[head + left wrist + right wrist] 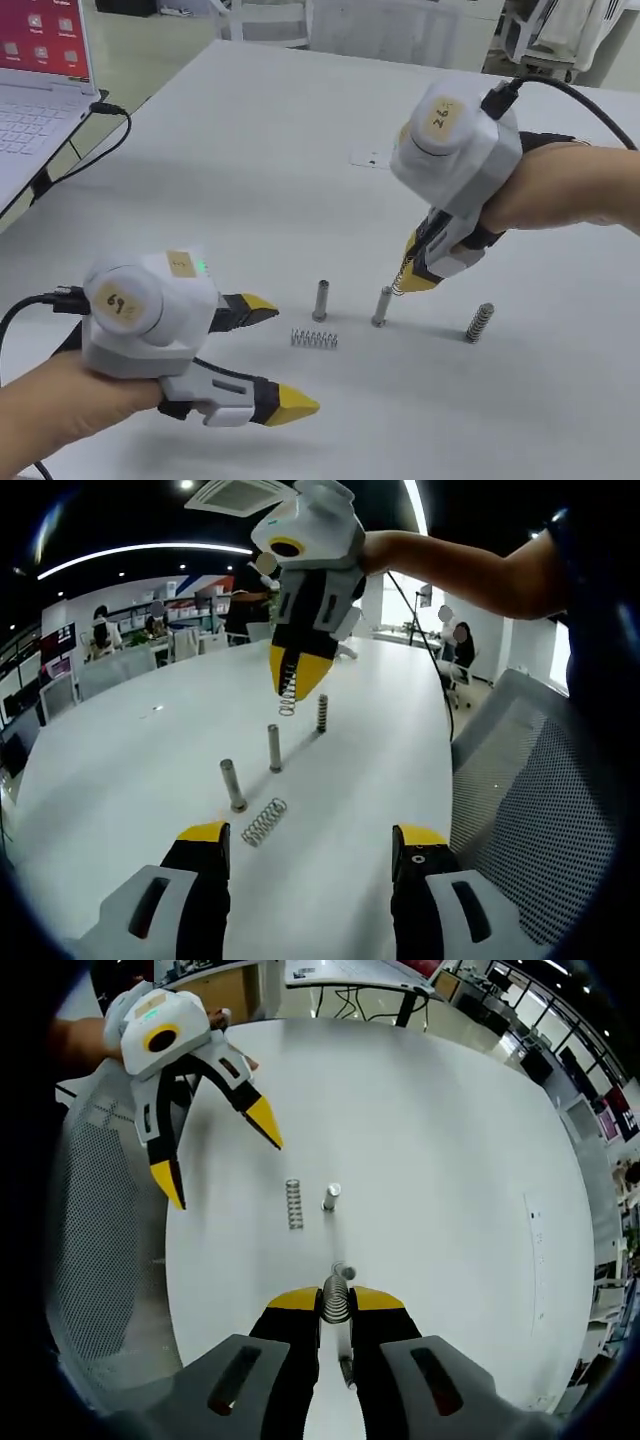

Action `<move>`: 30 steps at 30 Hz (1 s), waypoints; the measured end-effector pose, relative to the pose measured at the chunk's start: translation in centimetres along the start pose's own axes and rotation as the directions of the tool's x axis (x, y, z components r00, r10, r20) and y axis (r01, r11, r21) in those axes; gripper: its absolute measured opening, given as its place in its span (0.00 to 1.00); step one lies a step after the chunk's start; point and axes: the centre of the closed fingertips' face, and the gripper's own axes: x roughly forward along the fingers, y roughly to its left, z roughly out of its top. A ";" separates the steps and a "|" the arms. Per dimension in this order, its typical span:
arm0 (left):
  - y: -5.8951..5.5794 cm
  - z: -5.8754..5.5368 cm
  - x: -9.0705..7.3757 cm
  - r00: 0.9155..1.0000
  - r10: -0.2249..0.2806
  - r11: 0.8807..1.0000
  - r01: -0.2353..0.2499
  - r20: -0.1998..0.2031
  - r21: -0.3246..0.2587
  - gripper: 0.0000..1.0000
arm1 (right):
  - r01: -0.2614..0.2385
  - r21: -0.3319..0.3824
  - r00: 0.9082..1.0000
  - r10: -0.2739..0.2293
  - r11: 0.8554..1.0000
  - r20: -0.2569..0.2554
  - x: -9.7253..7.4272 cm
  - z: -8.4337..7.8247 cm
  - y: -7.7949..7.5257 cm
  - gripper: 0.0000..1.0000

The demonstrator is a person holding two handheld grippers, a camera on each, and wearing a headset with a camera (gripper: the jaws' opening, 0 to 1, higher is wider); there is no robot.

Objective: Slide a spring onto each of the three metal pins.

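- The right gripper hung over the middle pin, its jaws pinching a spring by the upper coils. The lower end dangled clear below the tips, apparently left free to find the pin's head.
- In the right gripper view the coil sat squarely between the yellow tips, with the pin's top just beyond it. Whether the coil had caught the pin could not be told.
- One sprung pin stood to one side of the right jaws, near but apart, so one of three looked done.
- A bare pin stood on the other side of those jaws, with a loose spring lying flat just beside its foot. The coil lay just ahead of the left jaws, probably kept handy for that last pin.
- The left gripper hovered low with its jaws spread wide and nothing between them, seemingly standing by.
- The pins stood close in a row, so the right jaws had a neighbour on either side, and a straight drop seemed safest.
- Elsewhere the white table lay open around both sets of tips.
- A laptop and its cable sat at the table's edge, well off to the left jaws' outer side.
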 end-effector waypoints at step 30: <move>0.2 -0.2 -0.1 1.000 0.005 1.000 -0.005 -0.007 -0.007 0.59 | -0.032 0.021 0.999 0.032 0.999 -0.030 3.2 -0.4 -0.6 0.09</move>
